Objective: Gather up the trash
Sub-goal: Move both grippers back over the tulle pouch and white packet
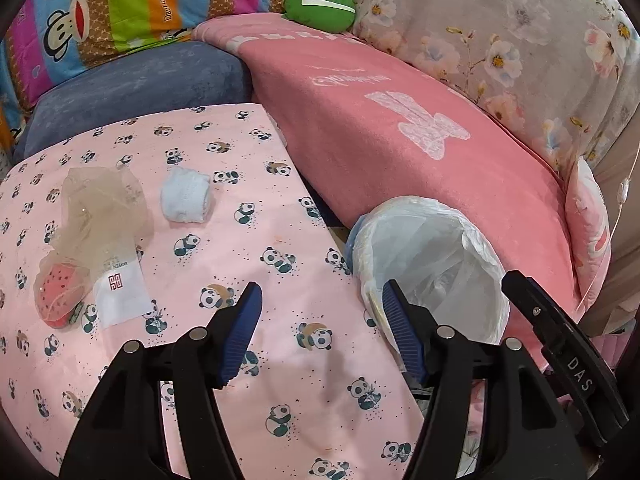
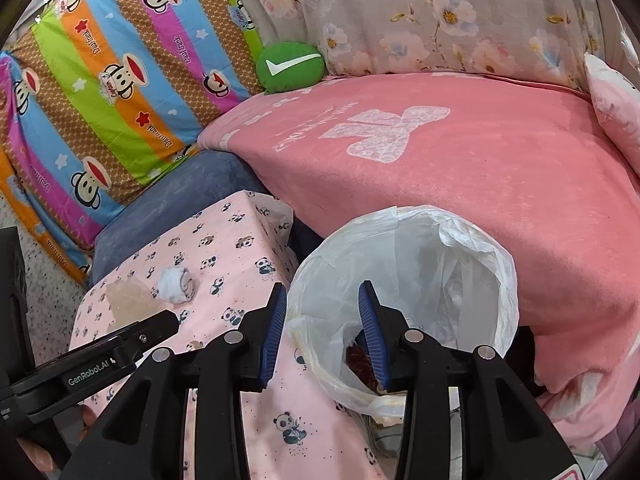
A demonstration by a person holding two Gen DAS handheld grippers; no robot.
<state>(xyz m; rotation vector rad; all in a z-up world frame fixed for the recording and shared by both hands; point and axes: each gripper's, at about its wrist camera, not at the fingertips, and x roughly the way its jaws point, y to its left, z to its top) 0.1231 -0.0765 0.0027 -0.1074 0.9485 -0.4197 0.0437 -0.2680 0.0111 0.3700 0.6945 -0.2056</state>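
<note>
A panda-print pink table [image 1: 248, 256] holds a crumpled clear plastic wrapper [image 1: 100, 212] with a white label, a pink watermelon-print piece [image 1: 58, 292] and a balled white tissue [image 1: 185, 199]. A bin lined with a white bag [image 1: 430, 268] stands at the table's right edge. My left gripper [image 1: 320, 308] is open and empty above the table's right part. My right gripper [image 2: 322, 312] is open and empty over the bin's [image 2: 404, 276] near rim; dark red trash [image 2: 360, 360] lies inside. The tissue [image 2: 176, 283] and wrapper [image 2: 128, 300] show left of it.
A pink blanket [image 1: 400, 152] covers the sofa behind the bin. A blue cushion [image 1: 136, 96], a striped monkey-print pillow [image 1: 120, 4], a green round cushion [image 1: 320, 4] and floral fabric [image 1: 520, 40] lie behind. Speckled floor [image 2: 44, 288] is at left.
</note>
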